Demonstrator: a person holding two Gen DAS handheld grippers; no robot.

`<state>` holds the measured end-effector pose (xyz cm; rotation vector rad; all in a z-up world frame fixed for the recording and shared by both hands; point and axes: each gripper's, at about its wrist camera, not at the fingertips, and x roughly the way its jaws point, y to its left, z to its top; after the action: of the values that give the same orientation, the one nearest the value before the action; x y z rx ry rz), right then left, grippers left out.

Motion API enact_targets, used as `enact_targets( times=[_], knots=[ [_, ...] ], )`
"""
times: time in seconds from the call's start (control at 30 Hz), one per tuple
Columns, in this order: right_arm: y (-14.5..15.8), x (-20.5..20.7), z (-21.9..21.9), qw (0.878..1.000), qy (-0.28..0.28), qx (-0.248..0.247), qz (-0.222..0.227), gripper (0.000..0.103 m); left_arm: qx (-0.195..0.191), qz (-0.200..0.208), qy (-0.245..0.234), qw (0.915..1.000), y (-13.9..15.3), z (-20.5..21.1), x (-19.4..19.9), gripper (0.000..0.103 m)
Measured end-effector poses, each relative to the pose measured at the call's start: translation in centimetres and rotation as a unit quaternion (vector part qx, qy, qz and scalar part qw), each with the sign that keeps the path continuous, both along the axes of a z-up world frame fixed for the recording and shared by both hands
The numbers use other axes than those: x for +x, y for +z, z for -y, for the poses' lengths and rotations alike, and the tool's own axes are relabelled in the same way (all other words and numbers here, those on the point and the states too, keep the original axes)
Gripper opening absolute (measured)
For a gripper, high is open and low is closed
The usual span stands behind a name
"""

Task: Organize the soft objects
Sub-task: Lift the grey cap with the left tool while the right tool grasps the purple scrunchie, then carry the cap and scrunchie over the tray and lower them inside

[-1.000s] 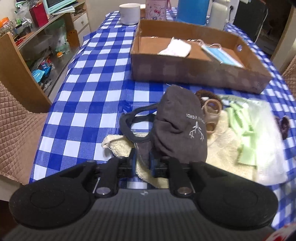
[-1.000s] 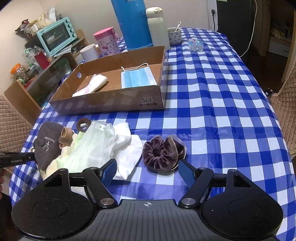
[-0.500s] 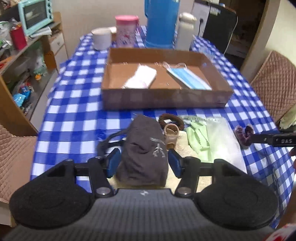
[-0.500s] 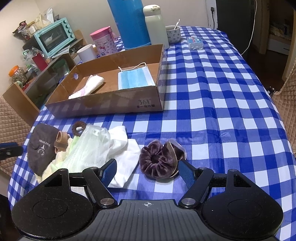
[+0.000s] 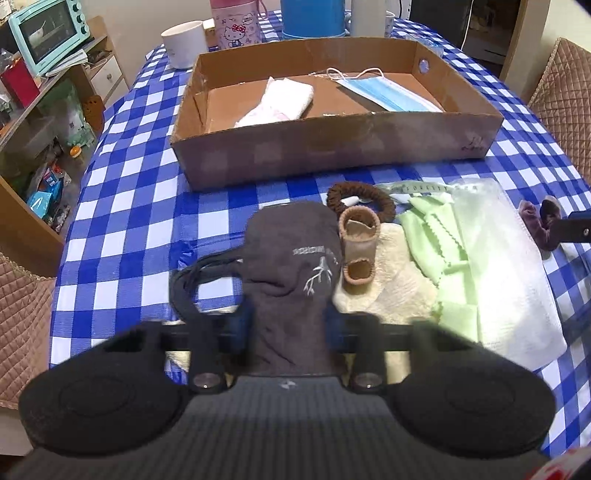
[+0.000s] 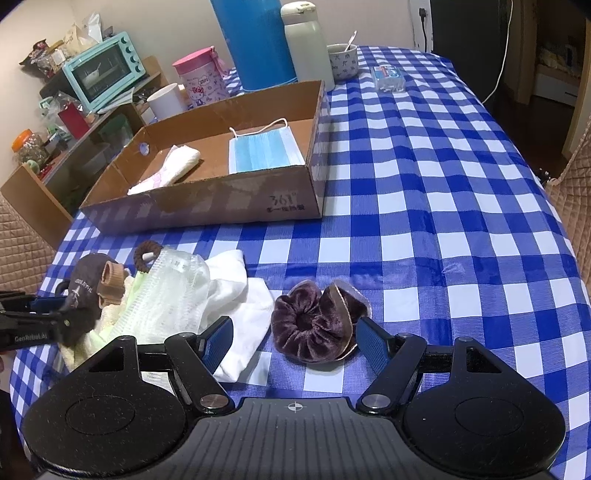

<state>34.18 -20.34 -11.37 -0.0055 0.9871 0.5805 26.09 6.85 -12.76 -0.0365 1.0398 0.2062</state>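
Note:
My left gripper has its fingers on either side of the near end of a dark grey cloth mask, pressing its sides. The mask lies on a cream cloth with a tan elastic band, a brown hair tie and a bag of green cloths. My right gripper is open, its fingers flanking a purple velvet scrunchie on the tablecloth. The cardboard box holds a blue face mask and a white folded cloth.
Behind the box stand a white mug, a pink Hello Kitty container, a blue thermos and a white bottle. A white cloth lies left of the scrunchie. Shelves and a quilted chair are off the table's left edge.
My left gripper opened from one second ago, moved forward around the grey mask and is now closing on its near end. My right gripper edged closer to the scrunchie, still open.

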Motion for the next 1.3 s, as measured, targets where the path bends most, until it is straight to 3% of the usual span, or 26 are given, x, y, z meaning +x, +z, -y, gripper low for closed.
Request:
enact_targets(
  times=[0.07, 0.23, 0.47, 0.8, 1.03, 1.3],
  knots=[
    [0.0, 0.0, 0.0, 1.0, 0.001, 0.002, 0.002, 0.073, -0.006, 0.012, 0.002, 0.9999, 0.7, -0.7, -0.6, 0.013],
    [0.2, 0.0, -0.1, 1.0, 0.007, -0.001, 0.013, 0.073, -0.016, 0.05, 0.019, 0.9984, 3.9, -2.8, -2.5, 0.011],
    [0.1, 0.3, -0.5, 1.0, 0.016, -0.004, 0.022, 0.073, 0.019, 0.1, 0.05, 0.9936, 8.4, -4.9, -3.9, 0.011],
    [-2.0, 1.2, -1.8, 0.997, 0.026, -0.071, 0.029, 0.073, 0.016, 0.106, 0.044, 0.9933, 8.9, -4.0, -2.8, 0.011],
    [-2.2, 1.3, -1.2, 0.995, 0.035, -0.079, 0.046, 0.03, 0.016, 0.108, 0.036, 0.9934, 8.7, -3.7, -2.2, 0.011],
    [1.0, 2.0, -1.1, 0.995, 0.033, -0.055, 0.076, 0.027, 0.026, 0.124, 0.029, 0.9915, 9.5, -4.0, -0.9, 0.011]
  ],
)
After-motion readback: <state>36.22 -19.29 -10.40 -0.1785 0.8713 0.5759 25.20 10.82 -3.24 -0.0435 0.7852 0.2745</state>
